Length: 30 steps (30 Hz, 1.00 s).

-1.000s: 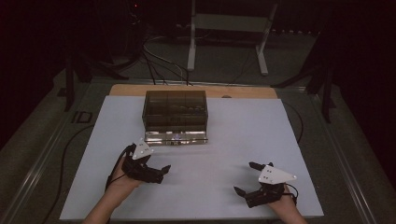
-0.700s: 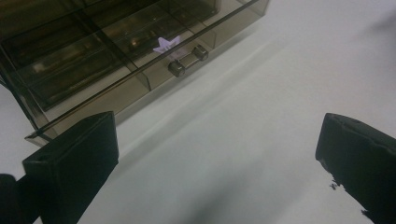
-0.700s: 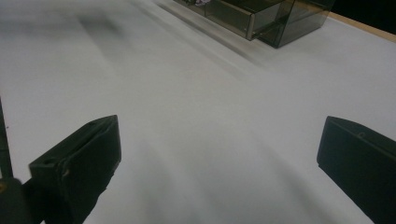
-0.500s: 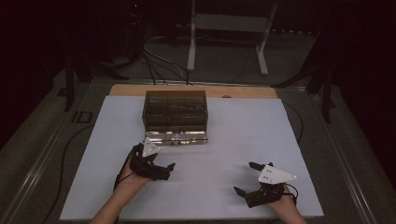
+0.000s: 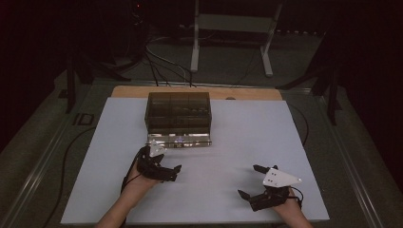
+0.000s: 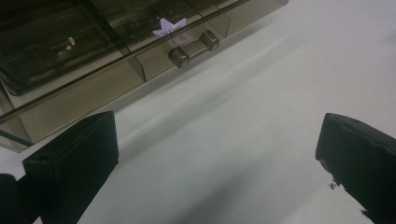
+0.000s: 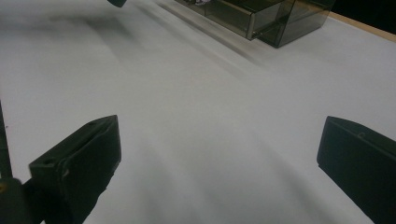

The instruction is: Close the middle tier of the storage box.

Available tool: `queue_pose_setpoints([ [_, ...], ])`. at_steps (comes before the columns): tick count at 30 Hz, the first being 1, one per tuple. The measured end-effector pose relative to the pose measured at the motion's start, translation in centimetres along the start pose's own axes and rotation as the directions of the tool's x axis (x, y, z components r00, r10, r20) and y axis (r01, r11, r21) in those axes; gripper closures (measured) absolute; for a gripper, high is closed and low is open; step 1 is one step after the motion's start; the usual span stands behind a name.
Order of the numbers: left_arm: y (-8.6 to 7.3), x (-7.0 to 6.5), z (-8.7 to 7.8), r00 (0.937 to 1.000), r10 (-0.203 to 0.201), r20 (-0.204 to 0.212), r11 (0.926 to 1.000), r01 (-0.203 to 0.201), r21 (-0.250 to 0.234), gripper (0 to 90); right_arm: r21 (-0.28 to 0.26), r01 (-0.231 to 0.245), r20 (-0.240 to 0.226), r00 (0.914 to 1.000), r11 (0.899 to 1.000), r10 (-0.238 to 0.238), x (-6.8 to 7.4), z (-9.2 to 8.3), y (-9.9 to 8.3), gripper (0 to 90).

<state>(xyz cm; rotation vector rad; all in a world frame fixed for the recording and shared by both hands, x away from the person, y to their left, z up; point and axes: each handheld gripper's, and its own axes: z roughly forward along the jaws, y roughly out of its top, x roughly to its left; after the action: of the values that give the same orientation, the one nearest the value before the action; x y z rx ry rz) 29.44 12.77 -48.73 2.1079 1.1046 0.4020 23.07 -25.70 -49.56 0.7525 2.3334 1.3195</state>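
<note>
A smoked clear drawer box (image 5: pixel 178 111) stands at the back middle of the white mat (image 5: pixel 237 142). Its bottom drawer (image 5: pixel 179 140) sticks out a little toward me. In the left gripper view the drawer's bar handle (image 6: pixel 194 46) is ahead, with a small pale purple star shape (image 6: pixel 170 25) behind the drawer front. My left gripper (image 5: pixel 175 173) (image 6: pixel 215 154) hovers just in front of the drawer, open and holding nothing. My right gripper (image 5: pixel 249 180) (image 7: pixel 219 158) rests near the mat's front right, open and holding nothing.
A wooden strip (image 5: pixel 247 92) runs along the mat's far edge. Cables (image 5: pixel 161 71) and a white stand (image 5: pixel 228 28) lie on the dark floor behind the table. The box corner (image 7: pixel 275 18) is seen far off in the right gripper view.
My left gripper has shifted slightly to the right, staying in front of the drawer. The right gripper has not moved.
</note>
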Motion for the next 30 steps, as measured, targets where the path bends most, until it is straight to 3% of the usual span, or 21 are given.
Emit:
queue_pose_setpoints([
  [3, -0.1, 0.2, 0.2, 0.9999, -0.01, 0.001, 0.9999, 0.01, 0.0, 1.4, -0.001, 0.001, 0.0, 1.0, 1.0, -0.001, 0.0, 0.0, 0.0, 0.4],
  [9, -0.2, 0.4, 0.7, 1.0, -0.006, -0.001, 1.0, 0.006, 0.004, 15.5, 0.001, 0.003, -0.001, 1.0, 1.0, -0.003, 0.0, 0.0, 0.0, 0.4],
  [14, -0.4, 0.2, 1.0, 0.9993, 0.037, -0.009, 0.9993, -0.036, 0.013, 25.8, 0.0, 0.004, 0.001, 1.0, 1.0, -0.004, 0.0, 0.0, 0.0, 0.3],
  [22, -0.7, 0.1, 1.4, 0.9943, 0.098, -0.043, 0.995, -0.097, 0.022, 49.1, 0.0, 0.006, -0.001, 1.0, 1.0, -0.006, 0.1, 0.0, 0.0, 0.4],
  [30, -0.5, 0.9, 1.3, 0.994, 0.095, -0.054, 0.9954, -0.096, -0.01, 75.0, 0.0, 0.006, 0.001, 1.0, 1.0, -0.006, 0.1, -0.1, 0.0, 0.4],
])
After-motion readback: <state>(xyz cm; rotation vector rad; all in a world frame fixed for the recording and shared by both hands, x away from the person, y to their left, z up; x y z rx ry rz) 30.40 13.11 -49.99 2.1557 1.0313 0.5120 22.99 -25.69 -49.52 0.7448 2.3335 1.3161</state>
